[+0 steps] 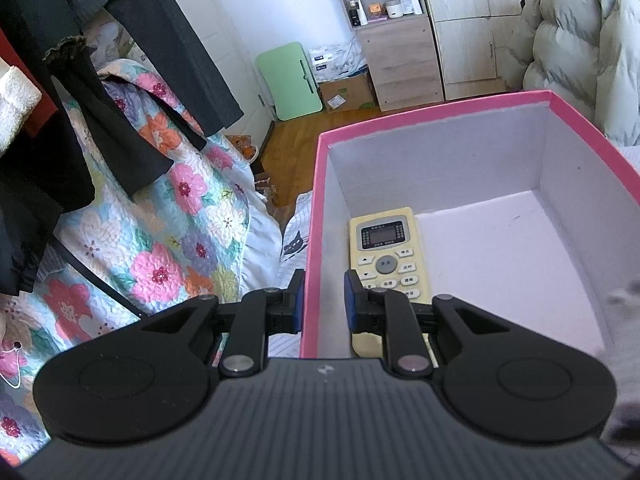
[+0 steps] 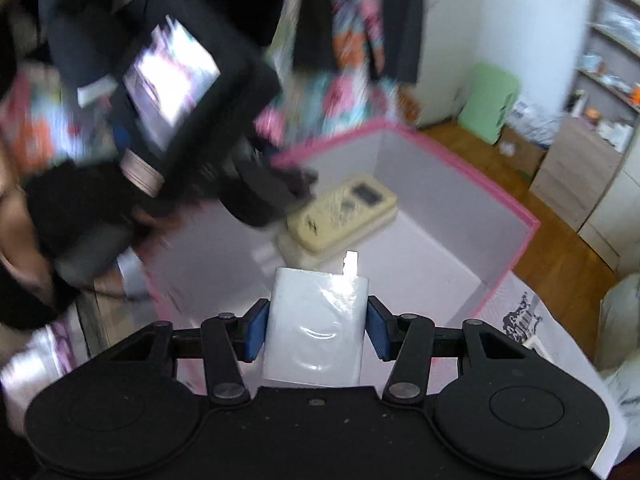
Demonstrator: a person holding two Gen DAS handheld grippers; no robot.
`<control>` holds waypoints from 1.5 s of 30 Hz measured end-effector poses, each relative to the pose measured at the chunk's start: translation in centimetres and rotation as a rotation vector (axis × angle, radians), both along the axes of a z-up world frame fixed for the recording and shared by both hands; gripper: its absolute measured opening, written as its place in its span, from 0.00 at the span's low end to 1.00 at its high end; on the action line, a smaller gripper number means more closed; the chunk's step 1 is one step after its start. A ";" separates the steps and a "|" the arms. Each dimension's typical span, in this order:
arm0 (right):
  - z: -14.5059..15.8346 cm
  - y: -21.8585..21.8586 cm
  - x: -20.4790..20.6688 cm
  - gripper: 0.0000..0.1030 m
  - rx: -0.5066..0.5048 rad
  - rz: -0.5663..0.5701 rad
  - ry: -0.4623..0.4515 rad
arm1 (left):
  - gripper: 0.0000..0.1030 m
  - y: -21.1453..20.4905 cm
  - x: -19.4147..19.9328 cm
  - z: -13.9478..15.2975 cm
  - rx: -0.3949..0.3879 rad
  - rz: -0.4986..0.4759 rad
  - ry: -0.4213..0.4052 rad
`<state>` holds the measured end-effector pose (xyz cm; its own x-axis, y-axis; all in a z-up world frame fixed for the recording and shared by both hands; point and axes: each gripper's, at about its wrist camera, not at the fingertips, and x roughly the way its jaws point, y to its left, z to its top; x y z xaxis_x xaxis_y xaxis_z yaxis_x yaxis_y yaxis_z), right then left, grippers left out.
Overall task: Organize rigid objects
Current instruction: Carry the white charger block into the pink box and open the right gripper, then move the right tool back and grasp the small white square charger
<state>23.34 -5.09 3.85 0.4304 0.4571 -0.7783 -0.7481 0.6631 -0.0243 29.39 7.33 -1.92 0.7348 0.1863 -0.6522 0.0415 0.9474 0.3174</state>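
A pink box (image 1: 440, 110) with a white inside stands on the bed. A cream remote control (image 1: 386, 256) lies flat by its left wall. My left gripper (image 1: 323, 304) straddles that wall, one blue pad outside and one inside, shut on the rim. In the right wrist view the same box (image 2: 460, 164) and remote (image 2: 344, 212) show, with the left gripper (image 2: 280, 188) blurred at the rim. My right gripper (image 2: 316, 330) is shut on a flat white packet (image 2: 316, 320) in shiny plastic wrap, held over the box's near edge.
A floral quilt (image 1: 160, 240) and dark hanging clothes (image 1: 120, 80) lie left of the box. A pale puffer jacket (image 1: 580, 40) sits behind it at right. Beyond are wooden floor (image 1: 296, 144), a green folded table (image 1: 290, 80) and shelves (image 1: 384, 0). A person's hand (image 2: 16, 240) holds the left gripper.
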 end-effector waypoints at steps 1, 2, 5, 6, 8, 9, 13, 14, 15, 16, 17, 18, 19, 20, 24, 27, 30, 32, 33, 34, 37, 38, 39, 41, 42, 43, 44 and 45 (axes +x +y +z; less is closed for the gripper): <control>-0.5 0.5 0.7 0.54 -0.037 0.034 0.023 | 0.17 0.1 0.0 0.1 -0.005 0.001 0.000; -0.9 1.0 1.4 0.54 -0.074 0.073 0.049 | 0.17 0.2 -0.1 0.1 -0.014 0.000 -0.001; -2.0 1.8 3.2 0.54 -0.146 0.186 0.165 | 0.17 0.2 -0.3 0.2 -0.020 -0.001 -0.009; -2.3 2.1 3.7 0.54 -0.172 0.221 0.187 | 0.17 0.2 -0.4 0.3 -0.020 -0.002 -0.014; -2.9 2.7 4.5 0.54 -0.218 0.274 0.226 | 0.17 0.4 -0.5 0.4 -0.032 -0.004 -0.022; -3.3 3.0 4.9 0.54 -0.241 0.291 0.245 | 0.17 0.4 -0.6 0.4 -0.038 -0.004 -0.025; -5.1 4.2 5.3 0.54 -0.332 0.377 0.268 | 0.17 0.5 -0.6 0.5 -0.041 -0.004 -0.026; -5.6 4.4 5.3 0.54 -0.339 0.388 0.293 | 0.17 0.6 -0.5 0.5 -0.040 -0.006 -0.025; -6.1 4.5 5.2 0.54 -0.336 0.399 0.320 | 0.17 0.6 -0.5 0.5 -0.038 -0.007 -0.025; -6.5 4.7 5.0 0.54 -0.329 0.411 0.341 | 0.17 0.6 -0.5 0.5 -0.040 -0.006 -0.025; -6.8 4.8 4.9 0.54 -0.323 0.415 0.352 | 0.17 0.6 -0.5 0.5 -0.043 -0.003 -0.025; -7.1 4.8 4.7 0.54 -0.322 0.408 0.351 | 0.17 0.5 -0.4 0.5 -0.049 -0.004 -0.024; -7.1 4.8 4.7 0.55 -0.317 0.400 0.353 | 0.17 0.5 -0.4 0.5 -0.050 -0.004 -0.025; -7.0 4.6 4.7 0.55 -0.299 0.394 0.356 | 0.17 0.4 -0.4 0.5 -0.047 -0.005 -0.025; -5.4 2.4 4.8 0.59 -0.174 0.332 0.336 | 0.17 0.6 -0.5 0.5 -0.040 -0.009 -0.023; -3.2 -0.3 4.4 0.60 -0.007 0.283 0.302 | 0.17 0.5 -0.4 0.6 -0.035 -0.007 -0.022; -0.6 -3.4 3.1 0.62 0.149 0.198 0.255 | 0.17 0.5 -0.5 0.6 -0.028 -0.007 -0.022; 0.9 -5.9 1.9 0.62 0.233 0.128 0.188 | 0.17 0.4 -0.4 0.6 -0.032 -0.007 -0.022; 1.5 -7.0 1.3 0.62 0.260 0.096 0.153 | 0.17 0.4 -0.4 0.6 -0.028 -0.007 -0.022; 2.1 -8.4 0.6 0.62 0.287 0.054 0.109 | 0.17 0.5 -0.4 0.6 -0.027 -0.007 -0.022; 3.4 -12.6 -0.9 0.62 0.386 -0.041 0.003 | 0.17 0.4 -0.5 0.6 -0.019 -0.007 -0.025; 3.3 -13.9 -1.5 0.62 0.413 -0.080 -0.012 | 0.17 0.4 -0.6 0.6 -0.014 -0.006 -0.027; 3.0 -15.1 -2.1 0.62 0.421 -0.134 -0.020 | 0.17 0.3 -0.6 0.6 -0.010 -0.007 -0.027; 2.3 -16.9 -3.4 0.62 0.426 -0.204 -0.023 | 0.17 0.1 -0.7 0.5 -0.003 -0.008 -0.027; 1.7 -17.6 -4.2 0.62 0.425 -0.232 -0.022 | 0.17 0.1 -0.7 0.5 0.000 -0.011 -0.028; 0.9 -18.3 -4.9 0.62 0.423 -0.267 -0.015 | 0.17 0.1 -0.8 0.5 -0.003 -0.012 -0.030; 0.2 -18.8 -5.5 0.62 0.417 -0.306 -0.004 | 0.17 0.2 -0.8 0.6 -0.006 -0.013 -0.033; -0.4 -19.3 -5.9 0.62 0.416 -0.340 0.006 | 0.17 0.2 -0.8 0.6 -0.009 -0.014 -0.035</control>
<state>17.46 -24.44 3.45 0.6041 0.5629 -0.5641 -0.4886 0.8208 0.2959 28.61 7.49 -1.32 0.7594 0.1702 -0.6280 0.0437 0.9497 0.3102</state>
